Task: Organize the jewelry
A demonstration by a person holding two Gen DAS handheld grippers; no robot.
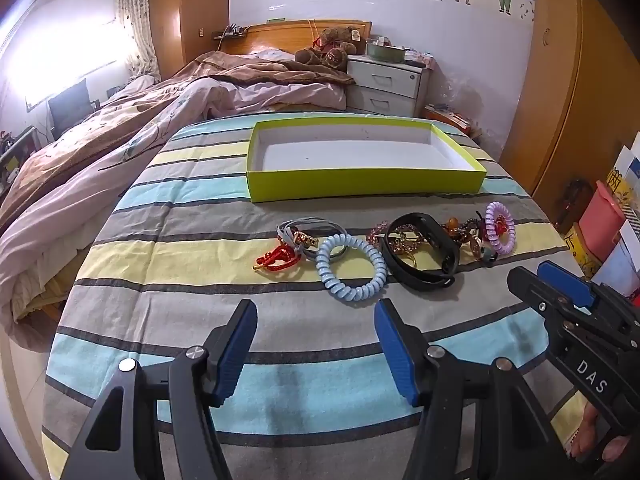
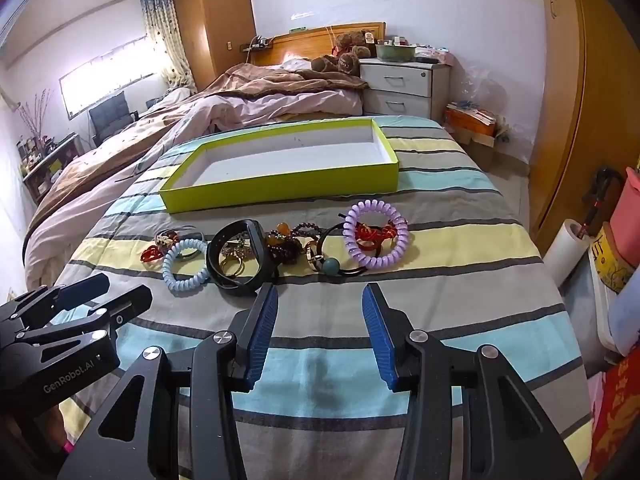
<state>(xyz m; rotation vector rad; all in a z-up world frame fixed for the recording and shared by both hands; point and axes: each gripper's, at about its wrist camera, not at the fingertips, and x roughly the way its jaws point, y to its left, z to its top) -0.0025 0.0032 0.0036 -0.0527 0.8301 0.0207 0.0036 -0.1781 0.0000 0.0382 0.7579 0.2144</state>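
An empty lime-green box [image 1: 360, 188] [image 2: 280, 190] with a white inside sits on the striped bedspread. In front of it lies a row of jewelry: a red cord bracelet [image 1: 278, 259], a light blue coil band [image 1: 351, 268] [image 2: 186, 266], a black wristband [image 1: 420, 254] [image 2: 240, 258], beaded pieces [image 2: 286, 242] and a purple coil band [image 1: 499, 227] [image 2: 376, 240]. My left gripper [image 1: 316, 312] is open and empty, just short of the blue coil. My right gripper [image 2: 320, 296] is open and empty, short of the black wristband and beads.
The striped bedspread [image 1: 200, 280] covers the foot of the bed, with rumpled pink and brown quilts [image 1: 120, 152] to the left. A white nightstand [image 1: 386, 84] stands behind. A wooden wardrobe [image 2: 580, 100] and storage boxes [image 1: 608, 224] line the right side.
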